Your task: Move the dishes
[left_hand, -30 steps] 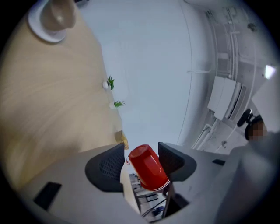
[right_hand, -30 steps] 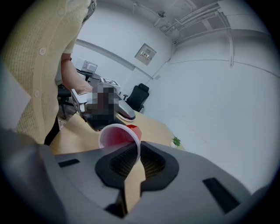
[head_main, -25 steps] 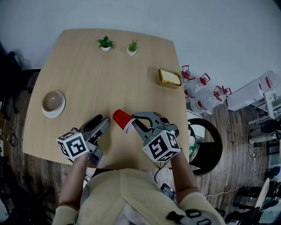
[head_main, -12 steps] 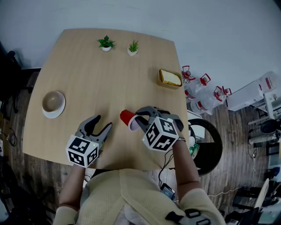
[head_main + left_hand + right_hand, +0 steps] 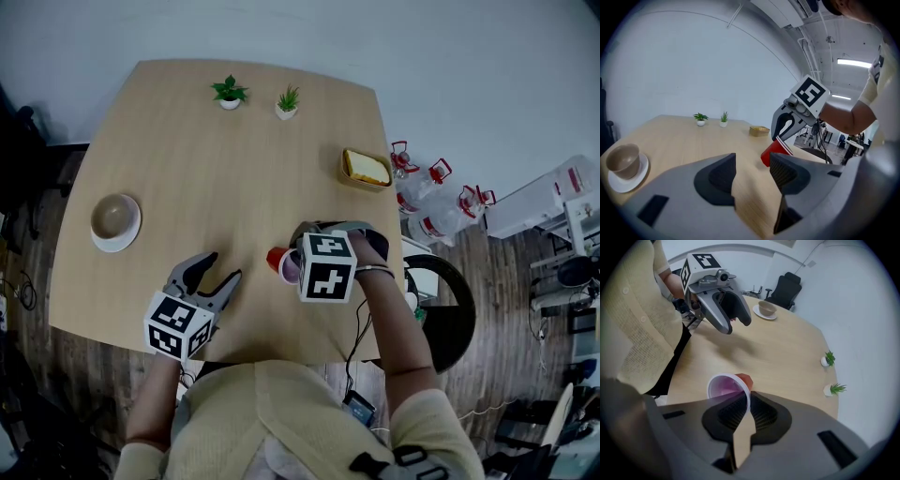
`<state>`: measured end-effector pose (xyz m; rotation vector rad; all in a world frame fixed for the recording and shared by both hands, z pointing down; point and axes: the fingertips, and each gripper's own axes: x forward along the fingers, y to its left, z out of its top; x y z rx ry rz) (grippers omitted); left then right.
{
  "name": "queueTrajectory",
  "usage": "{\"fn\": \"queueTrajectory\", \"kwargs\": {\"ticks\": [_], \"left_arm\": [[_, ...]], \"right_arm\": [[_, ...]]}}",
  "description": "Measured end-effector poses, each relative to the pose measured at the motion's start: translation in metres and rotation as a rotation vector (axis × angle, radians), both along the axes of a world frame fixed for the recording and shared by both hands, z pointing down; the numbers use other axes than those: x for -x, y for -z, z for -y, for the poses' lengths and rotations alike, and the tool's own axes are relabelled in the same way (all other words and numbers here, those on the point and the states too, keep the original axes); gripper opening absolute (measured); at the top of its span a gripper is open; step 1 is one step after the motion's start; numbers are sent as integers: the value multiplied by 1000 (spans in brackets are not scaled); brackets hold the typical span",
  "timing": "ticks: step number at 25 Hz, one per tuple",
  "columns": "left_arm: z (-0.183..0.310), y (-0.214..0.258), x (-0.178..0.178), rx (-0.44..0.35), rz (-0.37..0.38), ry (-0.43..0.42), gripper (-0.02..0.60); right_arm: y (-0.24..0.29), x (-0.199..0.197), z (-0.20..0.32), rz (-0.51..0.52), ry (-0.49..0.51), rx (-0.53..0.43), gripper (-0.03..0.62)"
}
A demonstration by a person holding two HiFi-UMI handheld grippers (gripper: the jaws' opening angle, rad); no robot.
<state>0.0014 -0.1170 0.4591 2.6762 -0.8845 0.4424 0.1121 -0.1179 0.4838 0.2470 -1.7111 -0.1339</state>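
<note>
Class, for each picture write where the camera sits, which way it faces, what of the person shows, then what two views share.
Head view: on the head, facing steeply down at table, forearms, left claw, right claw.
Left claw view: rides the left claw, faces across the table; open jaws, right arm show.
Right claw view: rides the right claw, faces back toward the torso; jaws pinch the red cup.
Shared: both claw views show the bowl.

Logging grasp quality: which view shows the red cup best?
Right gripper view: the red cup sits close, rim pinched by the right tool. Head view shows only part; left gripper view, its red outside.
</note>
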Motion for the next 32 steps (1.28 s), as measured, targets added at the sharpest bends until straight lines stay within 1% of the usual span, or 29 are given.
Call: {"fn": "queueTrajectory", "kwargs": {"ticks": [3, 6, 10, 14, 17, 22, 24, 26, 29, 32], "left_arm": [[-3, -3, -1, 8, 5, -13, 229], [-6, -3, 1, 17, -8, -15, 229], [-7, -1, 3, 26, -15, -18, 229], [-12, -4, 4, 37, -3, -28, 229], [-15, -7, 4, 44, 2, -34, 229], [-16, -8, 4, 50, 1, -41, 229], [-16, -9, 6, 53, -2, -39, 229], [-16, -10, 8, 64, -11, -35, 229], [-15, -11, 10, 74, -18, -27, 229], [-13, -11, 12, 66, -14, -17, 229]], "right_arm": [[-8, 1, -2, -72, 38, 76, 37], [-17, 1, -6, -142, 66, 144, 37], [-25, 7, -10, -153, 94, 228, 37], [-31, 14, -13, -173, 119, 277, 37], [-36, 21, -10, -177, 138, 276, 37], [-40, 32, -8, -141, 148, 283, 40], [-43, 34, -6, -134, 146, 283, 62], [-43, 35, -4, -122, 143, 276, 101], [-40, 39, 0, -87, 140, 251, 126], [-35, 42, 5, -40, 125, 218, 152]]}}
